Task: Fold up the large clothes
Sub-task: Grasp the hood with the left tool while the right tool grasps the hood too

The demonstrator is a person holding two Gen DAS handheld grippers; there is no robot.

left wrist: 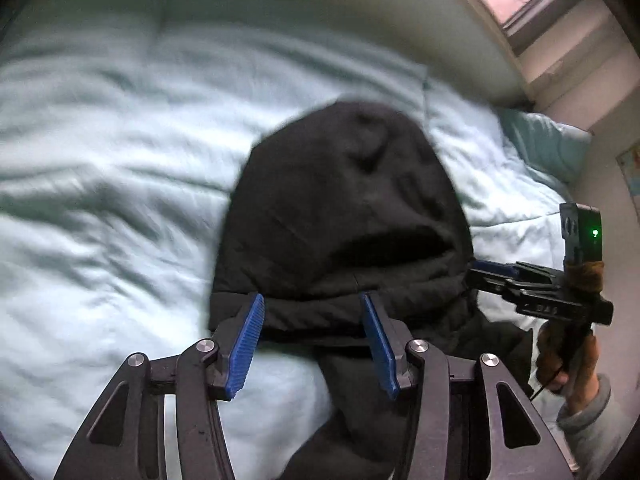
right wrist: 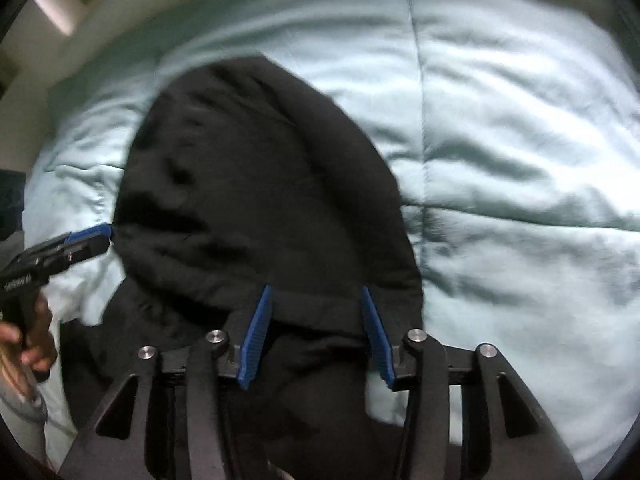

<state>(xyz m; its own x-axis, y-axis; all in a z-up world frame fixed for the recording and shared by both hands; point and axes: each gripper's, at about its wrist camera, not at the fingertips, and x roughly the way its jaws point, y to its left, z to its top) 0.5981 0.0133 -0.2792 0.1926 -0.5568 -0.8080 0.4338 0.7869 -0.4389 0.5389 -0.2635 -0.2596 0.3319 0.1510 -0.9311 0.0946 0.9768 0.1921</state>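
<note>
My left gripper (left wrist: pixel 312 344) stood partly spread over the near edge of the black garment (left wrist: pixel 344 208), its blue pads (left wrist: pixel 246 344) clear of the cloth on either side and pinching nothing. My right gripper (right wrist: pixel 316 336) was likewise part-open above the same folded edge, gripping nothing. The garment lay bunched on the pale green comforter (left wrist: pixel 100 140) of the bed, with both grippers at its near side.
</note>
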